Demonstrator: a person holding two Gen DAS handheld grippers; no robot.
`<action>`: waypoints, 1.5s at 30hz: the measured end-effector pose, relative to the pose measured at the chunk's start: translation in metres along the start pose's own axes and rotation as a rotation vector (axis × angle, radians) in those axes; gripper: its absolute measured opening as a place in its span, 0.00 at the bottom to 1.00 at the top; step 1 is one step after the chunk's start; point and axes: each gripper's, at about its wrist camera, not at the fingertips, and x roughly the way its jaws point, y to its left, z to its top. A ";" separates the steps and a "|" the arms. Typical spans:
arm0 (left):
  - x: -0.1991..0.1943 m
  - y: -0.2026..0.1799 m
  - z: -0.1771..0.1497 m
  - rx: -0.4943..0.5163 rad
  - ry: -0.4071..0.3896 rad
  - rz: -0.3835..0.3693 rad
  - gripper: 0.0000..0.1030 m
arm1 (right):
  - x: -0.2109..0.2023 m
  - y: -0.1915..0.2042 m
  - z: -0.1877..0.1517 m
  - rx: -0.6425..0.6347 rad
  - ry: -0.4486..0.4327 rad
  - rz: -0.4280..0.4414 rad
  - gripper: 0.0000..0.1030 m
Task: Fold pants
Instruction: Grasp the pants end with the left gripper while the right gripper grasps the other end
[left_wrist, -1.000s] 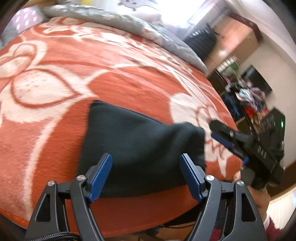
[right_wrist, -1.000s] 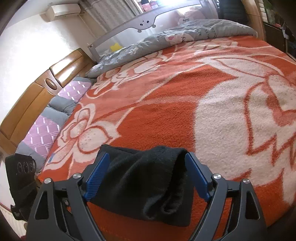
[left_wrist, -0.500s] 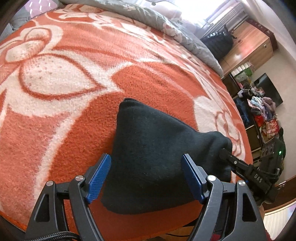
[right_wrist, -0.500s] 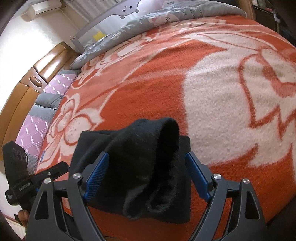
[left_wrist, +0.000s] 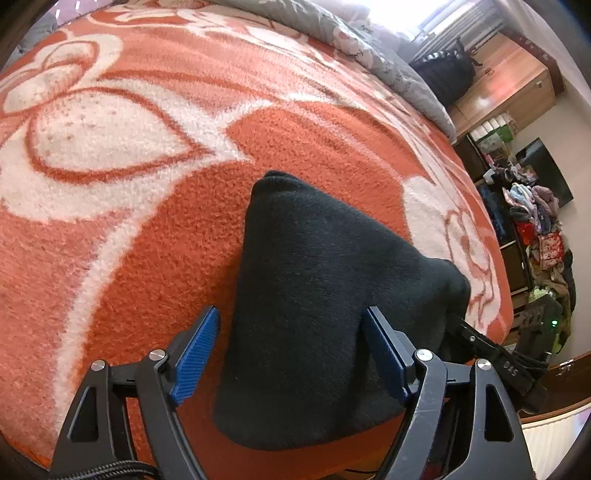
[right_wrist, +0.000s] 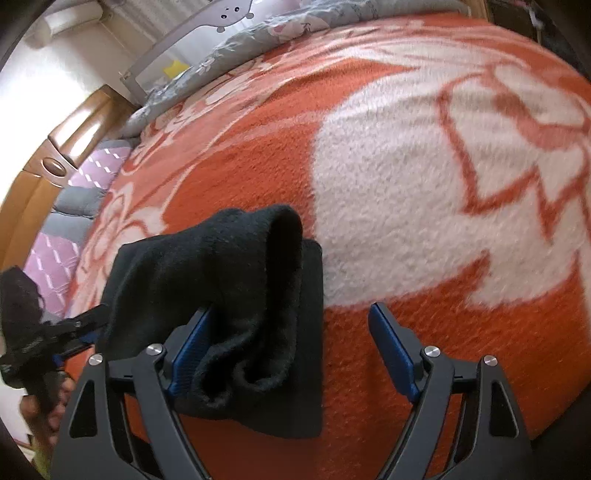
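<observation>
On the orange blanket (left_wrist: 147, 258) the left gripper (left_wrist: 288, 354) gapes wide around the folded black pants (left_wrist: 314, 295); soft, light and floppy, they're best pinched at a thick folded edge. The right gripper (right_wrist: 291, 343) gapes too, gripping nothing.

Black left gripper (left_wrist: 288, 354), blue-padded jaws, seemingly silver screws.

Home bedroom; bed (left_wrist: 147, 229) under orange-and-white floral blanket (right_wrist: 406, 192); grey quilt (left_wrist: 369, 40) bunched along bed's far edge; wooden headboard (right_wrist: 70, 140) and purple pillows (right_wrist: 51, 258) at bed's head; wooden wardrobe (left_wrist: 506, 81) and clothes-heaped shelves (left_wrist: 532, 221) beyond bed's foot.
</observation>
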 end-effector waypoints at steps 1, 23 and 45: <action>0.002 0.001 0.000 -0.005 0.003 0.001 0.77 | 0.000 0.001 0.000 -0.007 -0.001 0.006 0.78; 0.024 0.001 -0.001 -0.006 0.013 -0.011 0.54 | 0.011 -0.006 -0.009 0.035 0.037 0.260 0.55; -0.025 -0.019 -0.003 0.052 -0.091 -0.034 0.35 | -0.004 0.024 0.008 -0.056 -0.016 0.274 0.46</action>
